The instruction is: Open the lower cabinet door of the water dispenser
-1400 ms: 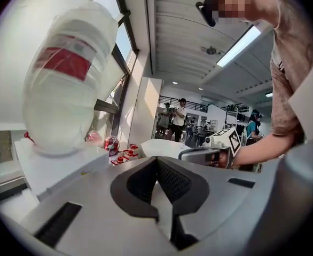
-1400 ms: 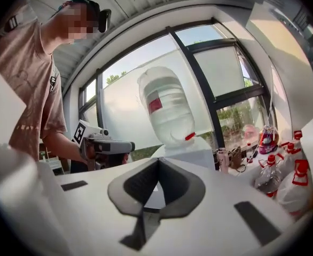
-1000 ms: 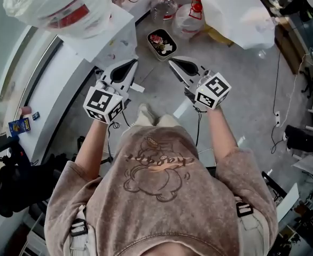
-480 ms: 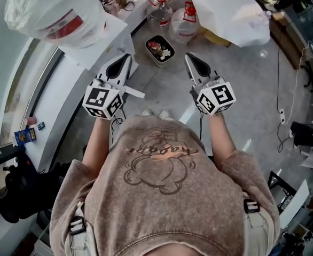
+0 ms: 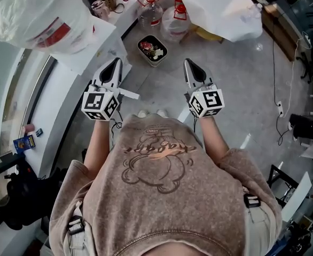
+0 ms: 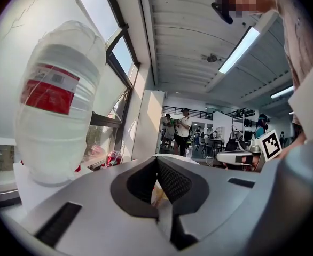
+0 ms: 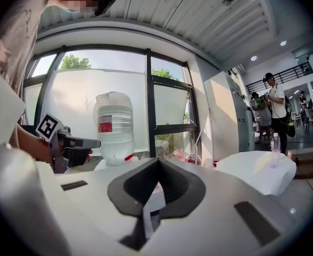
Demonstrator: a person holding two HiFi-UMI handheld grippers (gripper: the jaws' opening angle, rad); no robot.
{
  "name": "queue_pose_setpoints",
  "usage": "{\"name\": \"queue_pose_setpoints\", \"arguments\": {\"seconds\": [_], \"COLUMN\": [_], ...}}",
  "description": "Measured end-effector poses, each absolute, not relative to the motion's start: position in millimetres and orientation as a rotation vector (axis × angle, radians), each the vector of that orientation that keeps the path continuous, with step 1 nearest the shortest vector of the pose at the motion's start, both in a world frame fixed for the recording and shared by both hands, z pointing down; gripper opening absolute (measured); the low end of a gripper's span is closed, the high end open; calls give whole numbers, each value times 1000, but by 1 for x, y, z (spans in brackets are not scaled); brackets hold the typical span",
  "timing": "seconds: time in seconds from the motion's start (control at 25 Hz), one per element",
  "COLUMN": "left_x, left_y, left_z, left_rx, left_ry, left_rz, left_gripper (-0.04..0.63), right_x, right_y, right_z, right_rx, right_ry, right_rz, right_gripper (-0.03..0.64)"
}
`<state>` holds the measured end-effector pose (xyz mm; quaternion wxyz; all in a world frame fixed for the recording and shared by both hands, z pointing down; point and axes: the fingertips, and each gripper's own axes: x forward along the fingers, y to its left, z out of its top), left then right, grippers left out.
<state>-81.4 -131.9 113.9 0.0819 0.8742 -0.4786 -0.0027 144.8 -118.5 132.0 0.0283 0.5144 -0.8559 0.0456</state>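
Note:
The water dispenser (image 5: 95,46) stands at the upper left of the head view, a white body seen from above. On it sits a big plastic-wrapped bottle (image 5: 39,16) with a red label. The lower cabinet door is hidden under the dispenser's top. My left gripper (image 5: 115,63) is shut and empty, its tip just right of the dispenser's front corner. The right gripper (image 5: 189,63) is shut and empty over the floor, well to the right of the dispenser. In the left gripper view the bottle (image 6: 57,116) looms close on the left. The right gripper view shows the bottle (image 7: 114,127) and left gripper (image 7: 65,142) farther off.
On the floor ahead lie a black tray of scraps (image 5: 151,49), water bottles with red caps (image 5: 162,12) and a large white plastic bag (image 5: 220,9). Cables (image 5: 278,68) run along the floor at right. A black bag (image 5: 12,196) sits at the lower left.
The right gripper has swung from pointing up-left to pointing straight ahead, parallel with the left one. The left gripper has hardly moved. Both stay shut.

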Motion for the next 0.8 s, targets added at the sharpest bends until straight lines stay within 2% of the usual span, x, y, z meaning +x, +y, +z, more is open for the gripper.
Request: {"name": "queue_pose_setpoints", "arguments": {"seconds": [0.44, 0.8], "left_x": [-83, -87], "left_y": [-130, -139], "left_z": [164, 154], "left_rx": [2530, 2530], "left_ry": [-1502, -1543], "left_rz": [40, 56], "left_gripper": [17, 17], "right_x": [162, 153], "right_y": [-120, -132], "right_z": [176, 169], "right_rx": [1615, 1591], "right_ry": [-2568, -2578], "right_rz": [232, 197], "right_gripper": [6, 6]}}
